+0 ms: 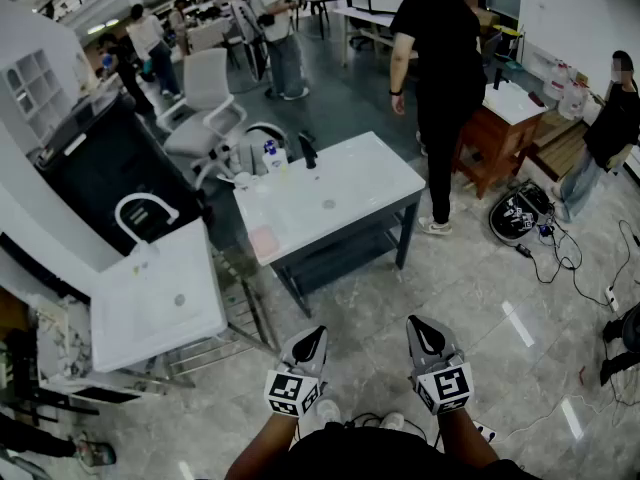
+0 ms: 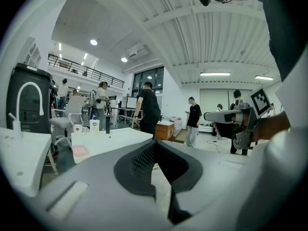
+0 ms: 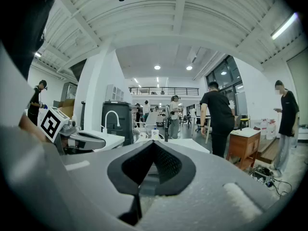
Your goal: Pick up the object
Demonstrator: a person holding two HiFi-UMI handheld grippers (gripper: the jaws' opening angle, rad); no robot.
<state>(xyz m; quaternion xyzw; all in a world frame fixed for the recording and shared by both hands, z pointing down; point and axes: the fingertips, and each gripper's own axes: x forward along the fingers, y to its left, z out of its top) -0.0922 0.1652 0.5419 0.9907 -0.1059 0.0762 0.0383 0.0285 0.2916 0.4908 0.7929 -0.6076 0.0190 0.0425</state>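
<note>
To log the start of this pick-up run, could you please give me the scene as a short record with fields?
left gripper: fingers together, nothing between them, held low in front of the person
right gripper: fingers together, nothing between them, level with the left one
surface ahead: white rectangular table, beyond both grippers
on it: white pump bottle with blue top; flat pink pad; black tap-shaped fixture
nearby: person in black clothes beside the table; white sink unit at left
</note>
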